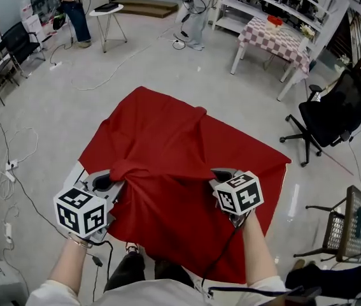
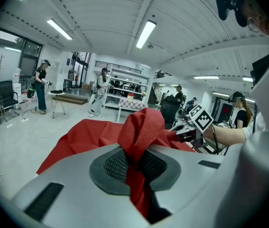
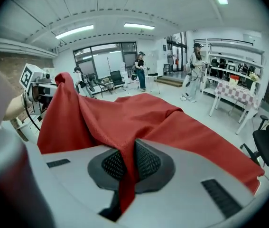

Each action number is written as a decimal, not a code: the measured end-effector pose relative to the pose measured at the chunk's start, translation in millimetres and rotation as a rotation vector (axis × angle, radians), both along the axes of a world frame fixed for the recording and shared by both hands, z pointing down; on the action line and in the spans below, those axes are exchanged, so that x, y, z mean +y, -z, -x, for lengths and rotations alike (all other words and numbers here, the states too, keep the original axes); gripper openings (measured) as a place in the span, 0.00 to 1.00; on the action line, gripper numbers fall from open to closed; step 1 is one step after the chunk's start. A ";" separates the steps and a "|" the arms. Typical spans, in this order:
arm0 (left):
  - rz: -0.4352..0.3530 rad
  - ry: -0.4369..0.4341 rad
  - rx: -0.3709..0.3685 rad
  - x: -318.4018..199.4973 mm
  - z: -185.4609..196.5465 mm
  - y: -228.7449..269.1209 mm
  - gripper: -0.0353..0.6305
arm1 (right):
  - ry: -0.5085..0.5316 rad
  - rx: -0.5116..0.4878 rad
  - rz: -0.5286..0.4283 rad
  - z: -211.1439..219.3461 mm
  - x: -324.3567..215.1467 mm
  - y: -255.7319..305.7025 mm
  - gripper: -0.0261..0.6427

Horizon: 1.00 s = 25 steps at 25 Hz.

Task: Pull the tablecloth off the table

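Pinching red tablecloth (image 1: pixel 174 139): left tool (image 1: pixel 118 182), right tool (image 1: pixel 215 178) (white corner (image 1: pixel 75 171) beside left, probably table); grey floor (image 1: pixel 72 101), checkered table (image 1: pixel 276 37) beyond.

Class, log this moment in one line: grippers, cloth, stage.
left gripper: shut on cloth | right gripper: shut on cloth | cloth: spread out, near edge bunched | stage: gripped, not yet pulled off

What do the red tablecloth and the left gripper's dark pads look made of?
Red tablecloth: woven fabric, matte; the weave shows and it bunches in soft folds. Dark pads on the left gripper: probably rubber, matte, with a dotted grip texture.
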<state>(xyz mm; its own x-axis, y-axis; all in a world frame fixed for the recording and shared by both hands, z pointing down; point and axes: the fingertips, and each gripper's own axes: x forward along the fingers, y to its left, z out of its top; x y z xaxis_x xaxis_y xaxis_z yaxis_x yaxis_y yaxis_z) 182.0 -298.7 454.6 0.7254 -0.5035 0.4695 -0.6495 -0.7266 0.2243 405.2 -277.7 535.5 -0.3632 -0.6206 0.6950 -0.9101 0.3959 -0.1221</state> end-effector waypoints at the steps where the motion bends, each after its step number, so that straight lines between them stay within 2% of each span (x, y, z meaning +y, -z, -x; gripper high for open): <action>1: -0.009 0.012 -0.001 1.3 1.9 2.3 0.12 | 0.002 -0.015 -0.011 3.9 0.3 4.8 0.08; 7: -0.058 0.069 0.033 -1.0 25.0 24.9 0.12 | -0.031 -0.194 -0.051 33.9 1.1 39.6 0.08; 10: -0.094 0.083 0.054 -10.6 37.8 44.3 0.12 | -0.029 -0.240 -0.083 48.1 1.6 62.4 0.08; 17: -0.152 0.096 0.077 -14.5 88.5 75.2 0.12 | -0.021 -0.157 -0.111 102.3 9.1 84.5 0.08; 25: -0.148 0.107 0.123 -0.4 157.4 82.2 0.12 | -0.102 -0.087 -0.084 161.9 23.5 80.3 0.08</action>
